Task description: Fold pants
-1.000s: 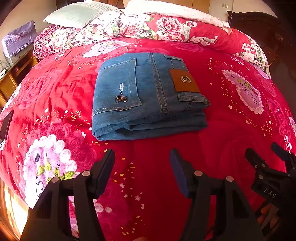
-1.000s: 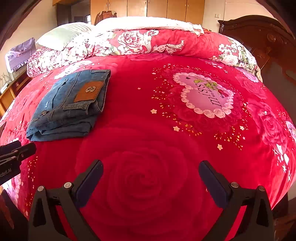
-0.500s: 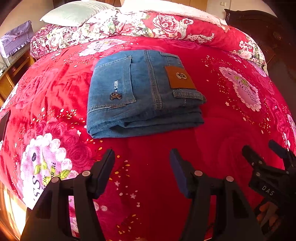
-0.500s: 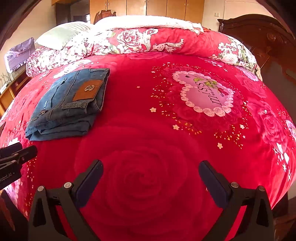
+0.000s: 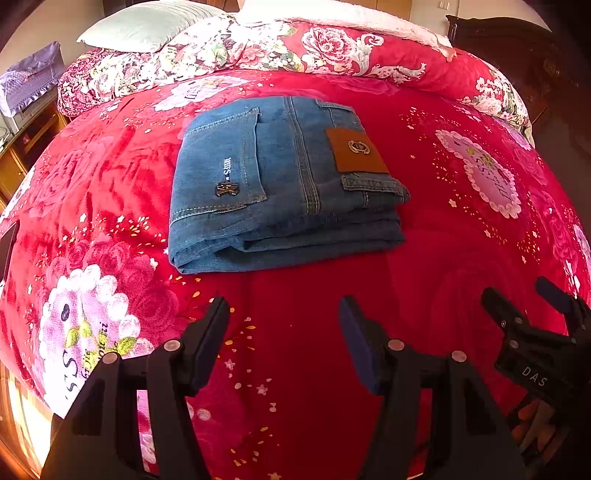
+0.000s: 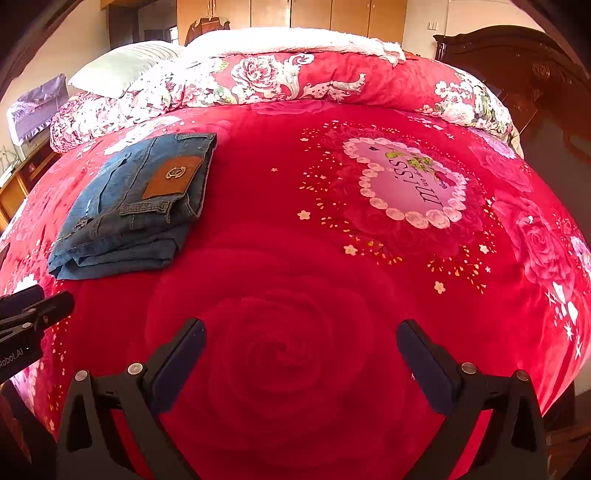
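Observation:
Blue denim pants lie folded into a compact stack on the red floral bedspread, back pocket and brown leather patch facing up. My left gripper hovers just short of the stack's near edge, open, nothing between its fingers. In the right wrist view the same folded pants sit at the left, well away from my right gripper, which stands wide open over bare bedspread. The right gripper also shows at the lower right of the left wrist view. The left gripper's tip pokes in at the left edge of the right wrist view.
A folded red floral quilt and a pale green pillow lie across the far side of the bed. A dark wooden headboard stands at the right, a wooden cabinet with a purple-covered box at the left.
The view over the pants shifted slightly in both cameras, the stack sitting a little lower and nearer in the left wrist view. Both grippers stay open as before.

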Demonstrator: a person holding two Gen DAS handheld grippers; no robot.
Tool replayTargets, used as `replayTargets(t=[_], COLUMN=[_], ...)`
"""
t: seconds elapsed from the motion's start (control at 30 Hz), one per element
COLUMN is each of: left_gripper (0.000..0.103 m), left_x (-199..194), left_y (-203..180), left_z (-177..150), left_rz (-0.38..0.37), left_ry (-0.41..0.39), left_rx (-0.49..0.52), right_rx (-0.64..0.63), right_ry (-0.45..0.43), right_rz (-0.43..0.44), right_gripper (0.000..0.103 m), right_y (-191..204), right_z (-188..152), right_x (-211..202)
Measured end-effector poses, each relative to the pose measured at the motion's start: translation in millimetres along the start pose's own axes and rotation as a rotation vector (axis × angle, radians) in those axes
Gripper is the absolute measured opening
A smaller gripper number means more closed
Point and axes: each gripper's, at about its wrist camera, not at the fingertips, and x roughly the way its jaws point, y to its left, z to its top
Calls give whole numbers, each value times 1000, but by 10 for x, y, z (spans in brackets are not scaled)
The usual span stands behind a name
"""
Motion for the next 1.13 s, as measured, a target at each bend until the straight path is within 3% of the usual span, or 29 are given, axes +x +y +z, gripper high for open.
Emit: replayTargets(t=[0.4, 0.7, 1.13], left_gripper=[61, 61, 65], left_x=[26, -43, -38], left_y=[-26, -21, -107], left_z=[8, 26, 35], left_rz=[-14, -8, -32], left_ry=[13, -45, -11], left_rx=[4, 0, 7], right_rx=[-2, 2, 29], right_ry=[8, 20, 43], right_rz=[1, 7, 16], right_gripper=[103, 103, 103], right_y=[-3, -18, -79], right_z=[0, 9, 37], right_x=[25, 56, 135])
